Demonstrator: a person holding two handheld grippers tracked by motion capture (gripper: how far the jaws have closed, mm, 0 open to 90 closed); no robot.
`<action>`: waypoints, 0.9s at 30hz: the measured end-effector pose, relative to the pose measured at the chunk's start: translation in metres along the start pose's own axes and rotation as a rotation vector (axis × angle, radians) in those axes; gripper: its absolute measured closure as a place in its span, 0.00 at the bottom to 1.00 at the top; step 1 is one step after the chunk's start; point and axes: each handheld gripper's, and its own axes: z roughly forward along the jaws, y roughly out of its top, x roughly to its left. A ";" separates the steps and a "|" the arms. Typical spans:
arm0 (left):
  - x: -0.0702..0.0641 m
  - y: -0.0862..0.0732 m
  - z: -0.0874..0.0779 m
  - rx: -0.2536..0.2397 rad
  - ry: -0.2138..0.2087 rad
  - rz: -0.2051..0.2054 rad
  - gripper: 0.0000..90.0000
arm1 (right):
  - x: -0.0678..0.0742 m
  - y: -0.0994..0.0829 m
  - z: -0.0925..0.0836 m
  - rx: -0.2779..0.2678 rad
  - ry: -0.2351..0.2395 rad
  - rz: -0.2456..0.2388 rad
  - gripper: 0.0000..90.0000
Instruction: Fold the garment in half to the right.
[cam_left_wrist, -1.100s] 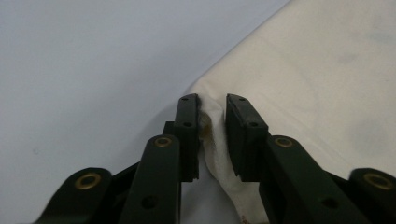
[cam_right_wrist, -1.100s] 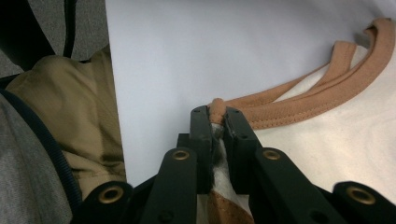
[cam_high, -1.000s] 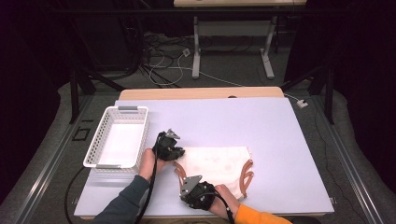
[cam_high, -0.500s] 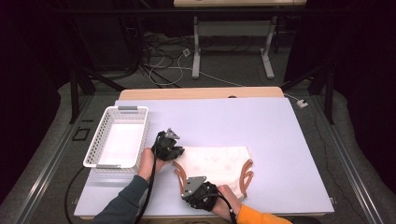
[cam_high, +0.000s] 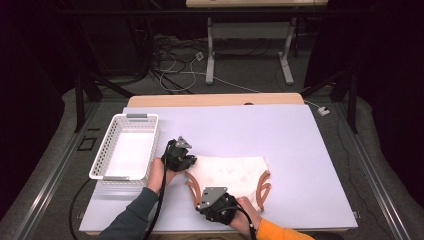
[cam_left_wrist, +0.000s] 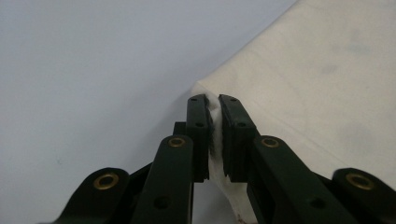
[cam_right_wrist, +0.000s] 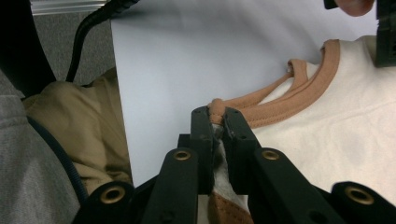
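A cream garment (cam_high: 231, 174) with orange-brown trim (cam_high: 263, 186) lies flat on the pale table (cam_high: 280, 135), near the front edge. My left gripper (cam_high: 186, 159) is shut on the garment's far left corner (cam_left_wrist: 208, 93); white cloth is pinched between its jaws. My right gripper (cam_high: 200, 196) is shut on the near left part of the garment, where the orange-brown trimmed edge (cam_right_wrist: 280, 102) bunches between its jaws. In the right gripper view the cream cloth (cam_right_wrist: 345, 135) spreads to the right of the jaws.
A white perforated basket (cam_high: 127, 146) stands at the left of the table. A person's forearms, one in a grey sleeve (cam_high: 131, 217) and one in an orange sleeve (cam_high: 275, 231), come in from the front edge. Cables and table legs are on the floor beyond.
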 end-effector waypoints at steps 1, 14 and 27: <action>0.000 0.000 -0.001 -0.001 0.001 0.000 0.92 | 0.000 0.000 -0.001 -0.008 0.000 0.002 0.94; 0.003 0.006 -0.011 -0.024 0.024 0.014 0.93 | -0.001 0.005 -0.011 -0.061 -0.030 0.007 0.94; 0.002 0.019 -0.026 -0.019 0.052 0.031 0.93 | -0.005 0.012 -0.021 -0.108 -0.049 -0.004 0.94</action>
